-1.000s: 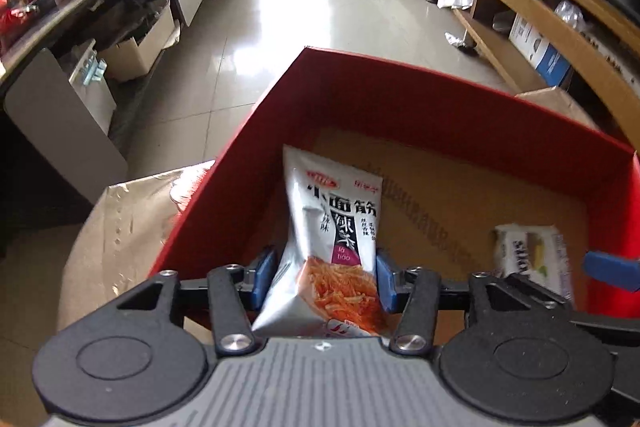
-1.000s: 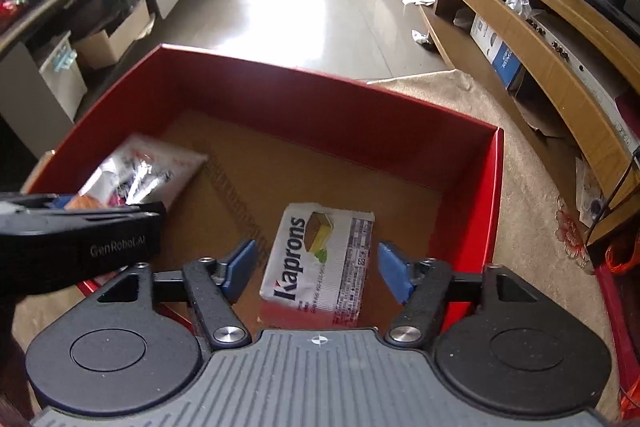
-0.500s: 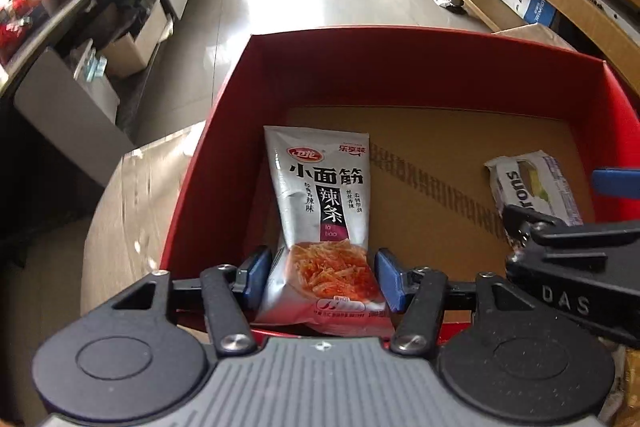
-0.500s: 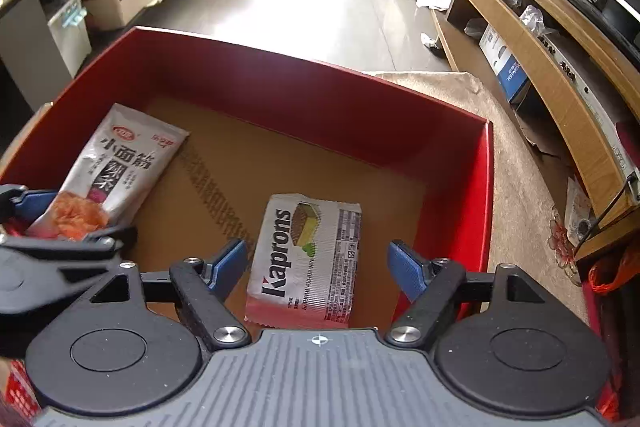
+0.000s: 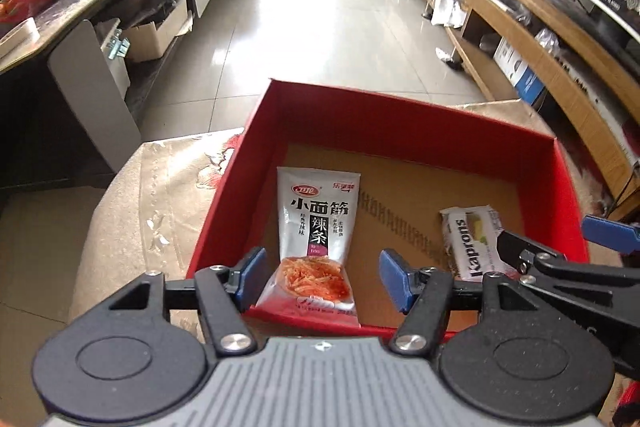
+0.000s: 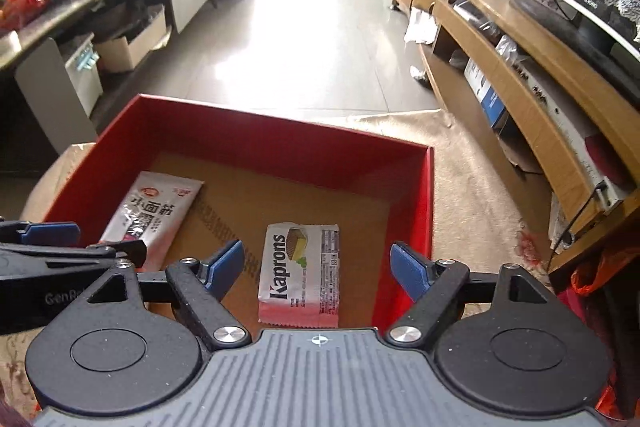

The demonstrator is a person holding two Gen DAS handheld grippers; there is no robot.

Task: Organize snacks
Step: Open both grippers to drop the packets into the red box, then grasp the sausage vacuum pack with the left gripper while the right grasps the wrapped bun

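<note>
Both tools had backed away from the packets since the earlier frames, and their jaws had just been opening. A second before, the left tool [image 5: 320,279] was pressing the sides of the silver noodle-snack packet [image 5: 316,235]; now its blue pads stood apart from the packet on both sides, so the packet was released. It lay flat on the cardboard bottom of the red box [image 5: 400,119], near the left wall, with its lower end toward the near wall. The right tool [image 6: 318,265] was also released, with its pads wide of the Kaprons wafer packet [image 6: 302,273], which lay between them without any touch. This packet rested flat on the box bottom, closer to the right wall, well apart from the noodle packet. The red box stood on a beige patterned cloth [image 5: 160,195] that covered the counter. Beyond it were a pale tiled floor [image 6: 312,47] and a long wooden shelf unit [image 6: 520,67] on the right side.
</note>
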